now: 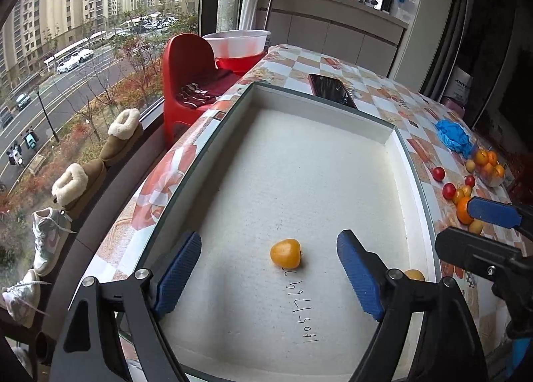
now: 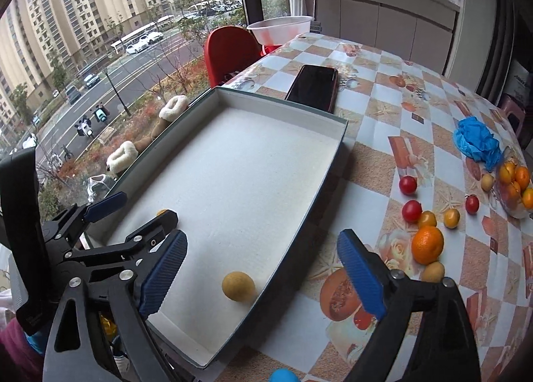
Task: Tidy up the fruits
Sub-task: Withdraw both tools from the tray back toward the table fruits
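The left gripper hangs over the near end of the shallow white-lined box, its jaws spread wide and holding nothing. A small orange-yellow fruit lies loose on the lining between the blue pads, touching neither, just above a line of handwritten digits.

The right gripper also has its jaws wide apart and empty, one pad over the box's near right corner and the other out over the patterned worktop. A dull yellow round fruit rests inside that corner, close against the box's right wall (in the left wrist view it peeps out from behind the left gripper's right pad).

To the right of the box, the remaining fruit sits on the worktop: red cherry tomatoes, small yellow ones and a mandarin, with a clear container of oranges farther right. A dark phone lies beyond the box's far wall, and a crumpled blue glove lies far right.
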### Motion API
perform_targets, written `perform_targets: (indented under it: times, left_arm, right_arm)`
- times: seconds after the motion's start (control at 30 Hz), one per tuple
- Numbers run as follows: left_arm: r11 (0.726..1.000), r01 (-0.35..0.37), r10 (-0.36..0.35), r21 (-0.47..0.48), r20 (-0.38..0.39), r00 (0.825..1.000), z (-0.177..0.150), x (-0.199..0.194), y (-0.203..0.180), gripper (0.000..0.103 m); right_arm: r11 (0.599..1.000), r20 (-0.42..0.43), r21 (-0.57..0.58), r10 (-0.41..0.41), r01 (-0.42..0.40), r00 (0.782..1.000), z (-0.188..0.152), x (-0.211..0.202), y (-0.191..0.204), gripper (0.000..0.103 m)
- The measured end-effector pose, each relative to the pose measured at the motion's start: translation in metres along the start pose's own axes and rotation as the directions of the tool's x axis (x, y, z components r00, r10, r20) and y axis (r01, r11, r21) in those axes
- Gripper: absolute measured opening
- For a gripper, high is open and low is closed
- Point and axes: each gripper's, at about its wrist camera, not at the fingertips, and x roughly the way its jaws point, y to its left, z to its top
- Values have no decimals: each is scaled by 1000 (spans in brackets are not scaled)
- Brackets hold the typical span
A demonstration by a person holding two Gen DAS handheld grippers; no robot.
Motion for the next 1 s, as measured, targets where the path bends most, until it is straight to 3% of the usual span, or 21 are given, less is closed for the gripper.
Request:
perform_targets:
  times: [0.27,0.6,0.8,1.0]
  left_arm:
    - [999,3,-4,52,17,1000,7,-12,-22,85]
    - [994,16,-17,113,7,1000,8,-19,-59,85]
    - [983,43,-40,181,-21,999,2,-15,-93,85]
    - [970,62,-55,236,-37,998,-3,-18,-115,85]
  right_arm:
    - [995,-5,79,-54,54,999,-15,-12,-55,103]
    - [958,-96,208,-181,197,979,-75,-22,-142,103]
    - [944,-155,210,-223,253,962,-105,-11,-160,103]
    - [948,-64,171,-262,269,963,-115,-14,-156,103]
